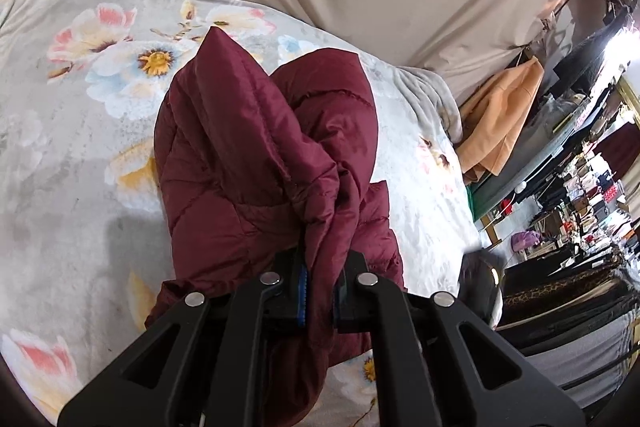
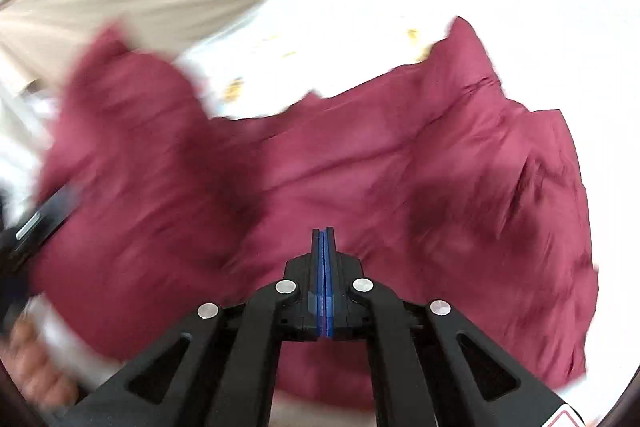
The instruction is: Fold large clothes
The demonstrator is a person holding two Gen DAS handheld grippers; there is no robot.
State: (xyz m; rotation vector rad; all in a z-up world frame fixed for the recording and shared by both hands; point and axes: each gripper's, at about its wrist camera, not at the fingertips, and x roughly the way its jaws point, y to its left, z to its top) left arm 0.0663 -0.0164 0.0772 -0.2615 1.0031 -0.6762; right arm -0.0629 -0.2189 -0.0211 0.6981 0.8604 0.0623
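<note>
1. One bed, its floral blanket (image 1: pixel 80 131) soft and bare to the left of the jacket.
2. Maroon quilted jacket (image 1: pixel 248 155) heaped mid-bed, shiny and puffy.
3. Left claw (image 1: pixel 320 291) clenched on a jacket fold.
4. Right claw (image 2: pixel 323 239) clenched empty, over the spread jacket (image 2: pixel 400 167).

The maroon quilted puffer jacket (image 1: pixel 256 163) was glossy and padded, bunched into puffy folds, one gathered part lifted upright. The rest of it (image 2: pixel 360 167) lay rumpled and spread wide across the floral bed.
</note>
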